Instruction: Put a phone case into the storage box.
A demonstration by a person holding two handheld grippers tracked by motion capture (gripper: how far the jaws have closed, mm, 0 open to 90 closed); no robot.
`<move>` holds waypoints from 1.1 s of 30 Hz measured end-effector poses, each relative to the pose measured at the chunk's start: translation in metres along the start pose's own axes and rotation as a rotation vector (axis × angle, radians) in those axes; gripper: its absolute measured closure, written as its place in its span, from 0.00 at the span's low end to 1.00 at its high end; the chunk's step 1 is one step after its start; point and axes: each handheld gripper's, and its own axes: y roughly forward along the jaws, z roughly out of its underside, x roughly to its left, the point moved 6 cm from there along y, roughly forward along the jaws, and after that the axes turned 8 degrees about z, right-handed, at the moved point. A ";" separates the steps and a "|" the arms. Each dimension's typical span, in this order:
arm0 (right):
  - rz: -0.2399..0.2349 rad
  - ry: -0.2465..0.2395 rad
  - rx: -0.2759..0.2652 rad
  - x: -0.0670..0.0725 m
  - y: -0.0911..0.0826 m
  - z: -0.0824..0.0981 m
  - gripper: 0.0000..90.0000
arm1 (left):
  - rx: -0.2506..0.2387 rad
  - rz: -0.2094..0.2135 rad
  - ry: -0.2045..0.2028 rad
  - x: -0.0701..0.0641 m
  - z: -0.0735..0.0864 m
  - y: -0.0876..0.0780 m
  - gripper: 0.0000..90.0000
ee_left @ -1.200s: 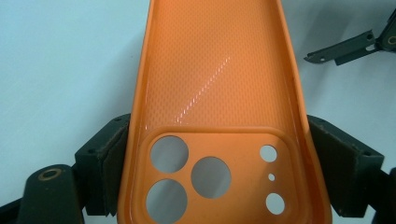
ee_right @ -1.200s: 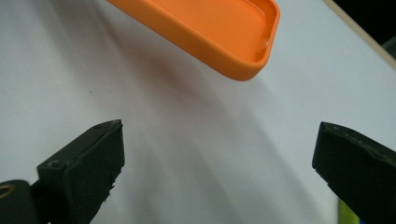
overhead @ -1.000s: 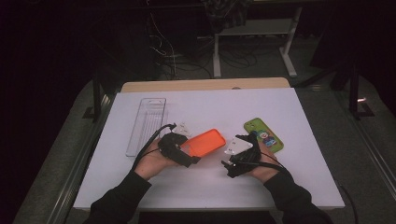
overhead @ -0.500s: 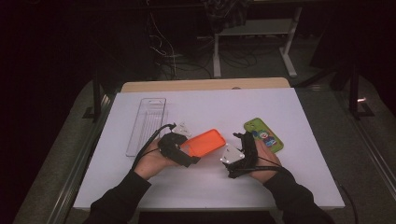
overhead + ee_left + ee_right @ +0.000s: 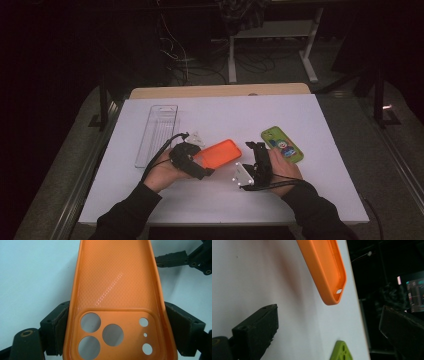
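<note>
Right claw (image 5: 256, 150) now rolled upright, open; no legible writing anywhere.

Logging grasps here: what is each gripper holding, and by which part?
The left gripper clamps the orange silicone phone case across its camera-cutout end. The right gripper holds nothing.

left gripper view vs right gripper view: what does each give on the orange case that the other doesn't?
Left gripper view alone: the orange case seen from its open inner side, with the camera cutouts at the near end and both jaws of the left gripper pressed against its long edges.

Right gripper view alone: the case's outer side edge and an end with a small port slot, held off the white table; a corner of the green phone; the right gripper open and empty.

Both: the orange case and white table.
</note>
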 end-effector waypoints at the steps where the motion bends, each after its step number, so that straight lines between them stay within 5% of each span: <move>1: 0.015 -0.024 -0.005 0.000 0.000 -0.001 0.02 | 0.002 0.002 0.003 0.000 0.000 0.000 0.18; 12: 0.090 -0.095 -0.062 0.005 -0.001 -0.017 0.04 | -0.007 0.017 -0.012 -0.003 -0.001 0.001 0.18; 19: 0.112 -0.213 -0.095 0.003 0.005 -0.028 0.12 | -0.003 0.018 -0.005 -0.002 -0.001 0.000 0.18; 33: 0.167 -0.261 -0.149 0.013 0.011 -0.042 0.32 | -0.007 0.023 0.008 -0.002 -0.002 -0.002 0.18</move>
